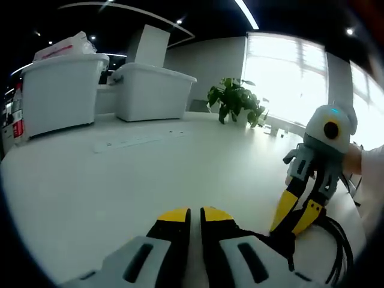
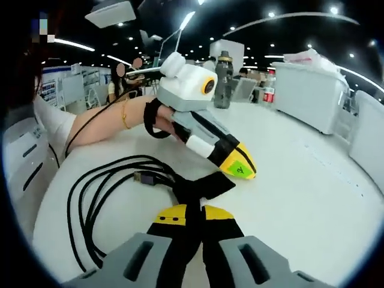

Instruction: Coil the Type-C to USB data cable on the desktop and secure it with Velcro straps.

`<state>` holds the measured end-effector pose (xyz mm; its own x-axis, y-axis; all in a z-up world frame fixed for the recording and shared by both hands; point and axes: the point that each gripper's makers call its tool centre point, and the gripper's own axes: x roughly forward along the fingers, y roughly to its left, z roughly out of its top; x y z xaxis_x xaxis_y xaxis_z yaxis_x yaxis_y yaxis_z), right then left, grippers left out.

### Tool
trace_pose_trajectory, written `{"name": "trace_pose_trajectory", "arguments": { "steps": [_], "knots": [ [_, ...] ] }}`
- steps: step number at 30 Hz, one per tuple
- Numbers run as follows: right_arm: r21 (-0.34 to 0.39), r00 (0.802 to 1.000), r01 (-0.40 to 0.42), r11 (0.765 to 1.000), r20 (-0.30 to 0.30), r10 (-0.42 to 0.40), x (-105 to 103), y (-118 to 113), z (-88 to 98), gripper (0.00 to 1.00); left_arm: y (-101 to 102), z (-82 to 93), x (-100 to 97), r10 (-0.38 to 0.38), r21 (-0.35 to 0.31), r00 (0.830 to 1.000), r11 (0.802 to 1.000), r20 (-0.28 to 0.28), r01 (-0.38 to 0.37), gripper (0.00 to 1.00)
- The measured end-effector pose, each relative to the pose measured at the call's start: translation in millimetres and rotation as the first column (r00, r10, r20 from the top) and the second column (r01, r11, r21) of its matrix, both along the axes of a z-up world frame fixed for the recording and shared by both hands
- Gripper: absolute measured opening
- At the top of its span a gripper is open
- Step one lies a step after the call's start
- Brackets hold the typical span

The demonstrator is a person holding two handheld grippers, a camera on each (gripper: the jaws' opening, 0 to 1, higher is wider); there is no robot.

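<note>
White table (image 1: 120, 180) in a big open office, bright windows at the back and ceiling lights overhead. Two white bins (image 1: 153, 90) sit toward the far edge, with a potted plant (image 1: 235, 101) next to them and a flat white power strip (image 1: 139, 141) lying in front.

In the left gripper view, the left gripper (image 1: 195, 215) has its yellow-tipped fingers pressed nearly together, just a thin gap, and I can't make out anything caught between them. The black cable (image 1: 336, 249) lies off to the side of those fingers, near the table edge. The right gripper (image 1: 298, 217) comes down beside it, tips on the black stuff there.

In the right gripper view, the right gripper (image 2: 193, 214) is clamped on a black strap (image 2: 201, 187), which runs up out of the fingers and spreads flat on the table just past the tips. The cable (image 2: 96, 198) is looped in loose rounds beside those fingers, toward the near table edge, and its plug end (image 2: 146, 177) lies right by the strap. The left gripper (image 2: 243, 170) rests with its tips on the table just past the strap, held by a hand (image 2: 165, 123) with a bracelet on the wrist. A dark bottle (image 2: 223, 80) stands further back.
</note>
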<state>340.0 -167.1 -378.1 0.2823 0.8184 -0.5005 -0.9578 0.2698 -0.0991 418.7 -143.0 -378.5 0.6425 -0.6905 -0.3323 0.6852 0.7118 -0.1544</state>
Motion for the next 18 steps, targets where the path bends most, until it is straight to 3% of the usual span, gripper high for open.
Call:
{"name": "trace_pose_trajectory", "arguments": {
  "steps": [3, 4, 7, 9, 11, 13, 14, 16, 18],
  "knots": [
    [-0.023, 0.996, 0.072, 0.997, 0.050, -0.071, 6, -4, 3.2, 0.04, 4, 3.1, -2.9, -0.007, 0.011, 1.000, 1.000, 0.009, 0.007, 0.09],
    [-0.003, 0.993, 0.088, 0.996, 0.079, -0.087, 8, -5, 7.6, 0.04, 3, 9.7, -3.8, 0.002, -0.044, 1.000, 0.999, 0.000, -0.002, 0.09],
    [0.051, 0.980, 0.119, 0.992, 0.157, -0.126, 11, -8, 21.1, 0.04, 15, 27.6, -6.8, 0.022, -0.077, 1.000, 0.997, 0.021, -0.021, 0.09],
    [0.058, 0.965, 0.137, 0.989, 0.219, -0.147, 14, -12, 28.6, 0.04, 18, 34.3, -10.4, 0.024, -0.083, 0.999, 0.996, 0.031, -0.022, 0.11],
    [0.050, 0.942, 0.152, 0.987, 0.294, -0.160, 16, -14, 37.4, 0.04, 19, 47.3, -20.2, 0.010, -0.140, 1.000, 0.990, 0.030, -0.006, 0.15],
    [0.052, 0.925, 0.160, 0.986, 0.340, -0.168, 18, -13, 44.7, 0.04, 19, 57.1, -31.5, -0.012, -0.189, 1.000, 0.982, 0.027, 0.017, 0.24],
    [0.062, 0.907, 0.172, 0.983, 0.379, -0.182, 20, -13, 50.7, 0.04, 18, 61.8, -37.9, -0.028, -0.209, 0.999, 0.977, 0.031, 0.034, 0.31],
    [0.067, 0.879, 0.192, 0.979, 0.432, -0.202, 24, -14, 58.6, 0.04, 16, 69.3, -49.2, -0.050, -0.232, 0.998, 0.971, 0.035, 0.057, 0.52],
    [0.109, 0.862, 0.211, 0.971, 0.448, -0.237, 26, -12, 67.8, 0.04, 13, 73.7, -56.0, -0.056, -0.231, 0.998, 0.971, 0.041, 0.064, 0.70]
  ]
}}
